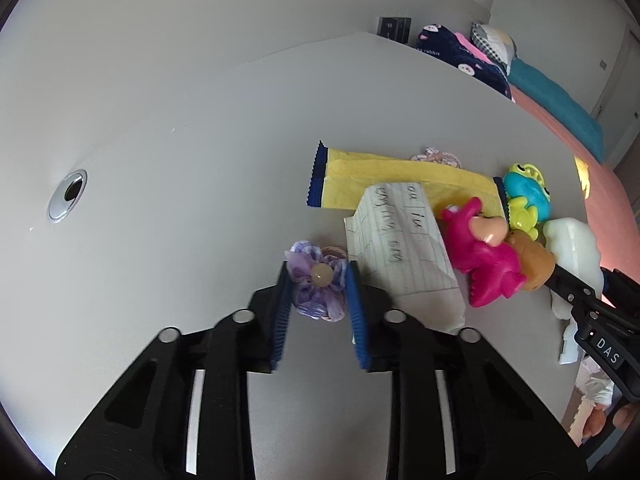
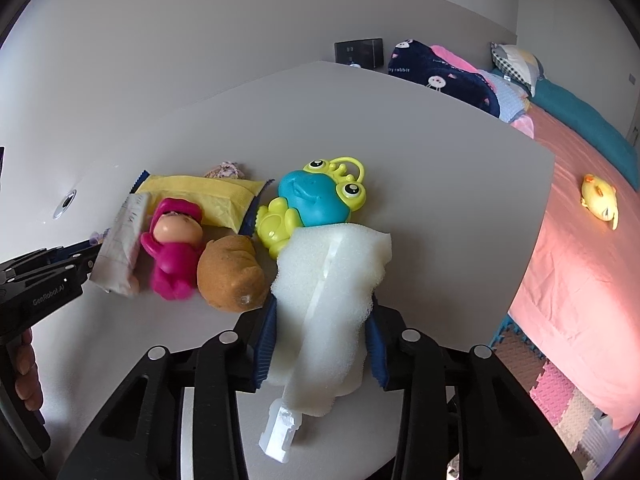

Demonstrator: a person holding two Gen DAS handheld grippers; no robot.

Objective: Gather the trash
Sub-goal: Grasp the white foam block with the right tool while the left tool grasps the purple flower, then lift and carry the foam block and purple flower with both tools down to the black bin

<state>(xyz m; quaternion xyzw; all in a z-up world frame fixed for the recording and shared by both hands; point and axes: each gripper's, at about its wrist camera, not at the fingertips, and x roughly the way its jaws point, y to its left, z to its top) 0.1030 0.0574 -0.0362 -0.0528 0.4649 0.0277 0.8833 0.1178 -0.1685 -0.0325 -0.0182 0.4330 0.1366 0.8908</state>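
Both of my grippers are closed on something: my left gripper [image 1: 318, 292] pinches the purple fabric flower [image 1: 318, 278] on the grey table [image 1: 180, 200], and my right gripper [image 2: 322, 344] squeezes the white foam block [image 2: 332, 280]. Nothing looks collected yet, I judge. Still lying there are the yellow wrapper [image 1: 376, 178] and the scribbled paper scrap [image 1: 400, 248], beside the pink doll [image 2: 172, 248], frog rattle [image 2: 312, 200] and brown potato toy [image 2: 232, 276]

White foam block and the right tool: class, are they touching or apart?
Touching. The right wrist view shows the right tool with both blue pads pressed into the sides of the white foam block.
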